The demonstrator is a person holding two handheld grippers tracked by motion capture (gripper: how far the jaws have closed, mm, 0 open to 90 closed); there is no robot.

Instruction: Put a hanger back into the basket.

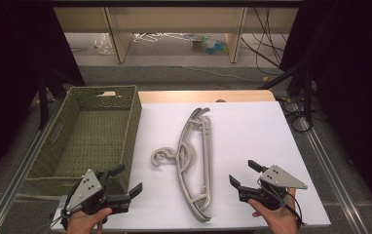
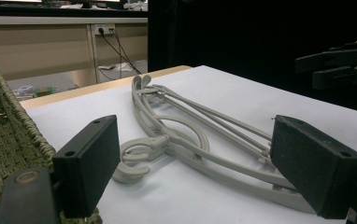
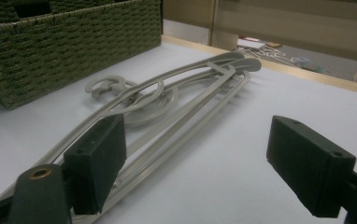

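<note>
Two or three grey plastic hangers (image 1: 180,161) lie stacked lengthwise on the white table top (image 1: 252,131), hooks pointing left toward the basket. My left gripper (image 1: 129,178) is at the near left, just left of the hangers' lower end, open and holding nothing. My right gripper (image 1: 241,171) is at the near right of the hangers, also open and holding nothing. In the left gripper view the hangers (image 2: 200,140) lie ahead between the jaws of the left gripper (image 2: 200,154). In the right gripper view the hangers (image 3: 167,100) run ahead and left of the right gripper (image 3: 197,144).
A green woven basket (image 1: 130,126) stands along the table's left side, with nothing seen in it; its corner is close to my left gripper. The wooden table edge (image 1: 203,95) runs at the back. Beyond are floor, cables and shelf legs.
</note>
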